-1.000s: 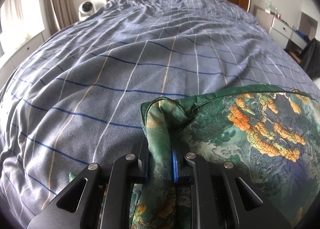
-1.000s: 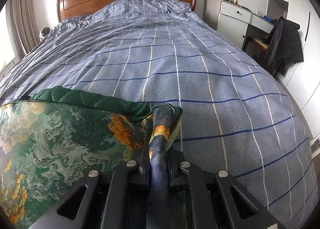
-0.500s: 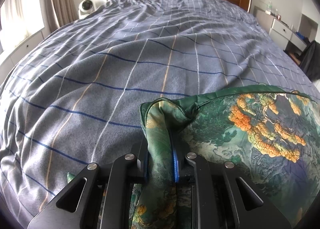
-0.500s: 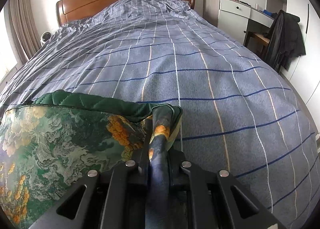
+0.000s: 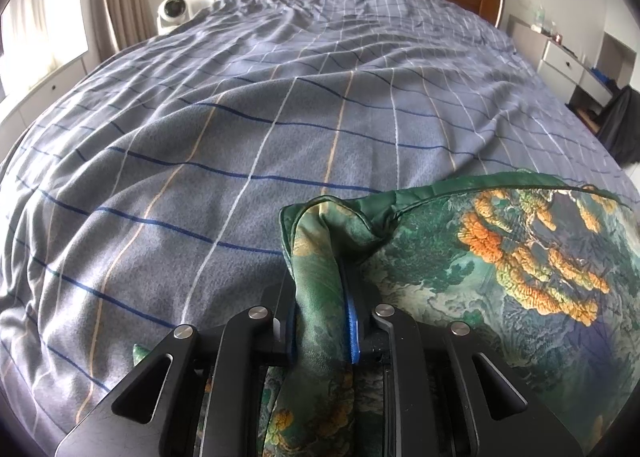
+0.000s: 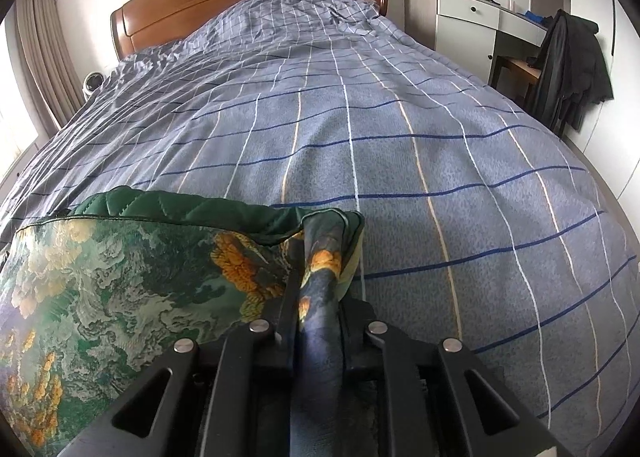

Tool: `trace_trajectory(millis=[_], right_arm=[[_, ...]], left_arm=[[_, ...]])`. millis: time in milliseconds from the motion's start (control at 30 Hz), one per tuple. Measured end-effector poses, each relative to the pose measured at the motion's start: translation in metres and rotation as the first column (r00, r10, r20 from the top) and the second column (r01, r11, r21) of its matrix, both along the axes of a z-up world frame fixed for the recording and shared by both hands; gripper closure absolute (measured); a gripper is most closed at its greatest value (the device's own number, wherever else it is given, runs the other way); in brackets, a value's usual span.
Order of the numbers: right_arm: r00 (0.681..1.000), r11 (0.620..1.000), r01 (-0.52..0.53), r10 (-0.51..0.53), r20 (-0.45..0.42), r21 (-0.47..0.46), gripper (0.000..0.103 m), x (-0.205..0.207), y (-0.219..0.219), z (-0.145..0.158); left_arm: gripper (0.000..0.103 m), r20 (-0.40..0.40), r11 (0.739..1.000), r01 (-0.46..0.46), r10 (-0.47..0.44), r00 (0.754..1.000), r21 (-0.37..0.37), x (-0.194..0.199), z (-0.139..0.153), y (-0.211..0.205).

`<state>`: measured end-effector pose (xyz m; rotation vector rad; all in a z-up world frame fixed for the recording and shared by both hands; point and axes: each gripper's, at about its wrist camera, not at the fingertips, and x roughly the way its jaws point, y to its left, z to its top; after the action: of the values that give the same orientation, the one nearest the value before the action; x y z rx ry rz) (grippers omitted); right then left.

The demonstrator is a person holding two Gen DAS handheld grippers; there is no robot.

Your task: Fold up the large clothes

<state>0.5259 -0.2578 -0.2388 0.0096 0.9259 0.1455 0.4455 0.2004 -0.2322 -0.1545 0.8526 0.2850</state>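
Green printed quilted garment (image 5: 500, 277): lower part cut off. Left gripper (image 5: 320, 297) clamps one corner; right gripper (image 6: 318, 297), jaws opening, pinches another. Checked bedspread (image 6: 400, 157) open beyond.

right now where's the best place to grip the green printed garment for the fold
Grip the green printed garment at its two top corners, coming from the near edge, where the left gripper and right gripper already pinch it. The piped hem bunches there, giving thick purchase. The right jaws are opening, cloth between them.
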Motion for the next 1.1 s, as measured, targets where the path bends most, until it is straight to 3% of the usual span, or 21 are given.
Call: trace_trajectory(millis=[100, 167, 267, 300, 333, 433, 600, 700, 800, 933, 1100], right_arm=[[1.0, 1.0, 0.006, -0.006, -0.002, 0.014, 0.083, 0.001, -0.003, 0.001], [1.0, 1.0, 0.012, -0.012, -0.004, 0.01, 0.081, 0.001, -0.004, 0.001], [1.0, 1.0, 0.016, -0.016, -0.019, 0.001, 0.078, 0.004, -0.005, 0.006], [1.0, 1.0, 0.019, -0.019, -0.025, 0.003, 0.073, 0.005, -0.006, 0.009], [0.999, 1.0, 0.03, -0.03, -0.029, 0.003, 0.061, 0.005, -0.009, 0.013], [0.995, 0.995, 0.099, -0.099, -0.03, 0.017, 0.041, 0.002, -0.026, 0.033], [0.996, 0.996, 0.084, -0.084, 0.014, -0.014, 0.041, -0.029, -0.044, 0.085], [0.998, 0.999, -0.021, 0.022, 0.056, -0.026, 0.041, -0.065, -0.036, 0.12], [0.985, 0.986, -0.16, 0.157, 0.066, 0.044, 0.041, -0.111, -0.02, 0.143], [0.968, 0.965, -0.25, 0.248, 0.039, 0.081, 0.041, -0.159, 0.001, 0.132], [0.978, 0.977, -0.206, 0.207, -0.001, 0.057, 0.041, -0.198, 0.002, 0.103]], left_arm=[[0.081, -0.001, 1.0, -0.008, 0.008, 1.0, 0.006, 0.001, 0.0, -0.002], [0.074, -0.002, 1.0, -0.021, 0.021, 1.0, 0.018, 0.0, 0.001, -0.003], [0.052, -0.003, 0.998, -0.06, 0.06, 0.998, 0.023, -0.001, 0.004, -0.001], [0.041, -0.011, 0.997, -0.077, 0.078, 0.997, 0.016, -0.001, 0.004, 0.001], [0.03, -0.018, 0.996, -0.091, 0.091, 0.996, 0.007, -0.001, 0.005, 0.005], [0.015, -0.034, 0.991, -0.128, 0.126, 0.991, -0.035, -0.006, 0.011, 0.015], [0.014, -0.013, 0.99, -0.116, 0.115, 0.993, -0.085, -0.039, 0.041, 0.02], [0.011, 0.032, 0.993, -0.073, 0.076, 0.997, -0.095, -0.082, 0.064, 0.012], [0.007, 0.063, 0.995, -0.039, 0.045, 0.997, -0.087, -0.129, 0.076, 0.0], [0.006, 0.048, 0.996, 0.003, 0.001, 0.999, -0.086, -0.181, 0.076, -0.022], [0.006, 0.006, 0.996, 0.035, -0.035, 0.999, -0.084, -0.237, 0.065, -0.057]])
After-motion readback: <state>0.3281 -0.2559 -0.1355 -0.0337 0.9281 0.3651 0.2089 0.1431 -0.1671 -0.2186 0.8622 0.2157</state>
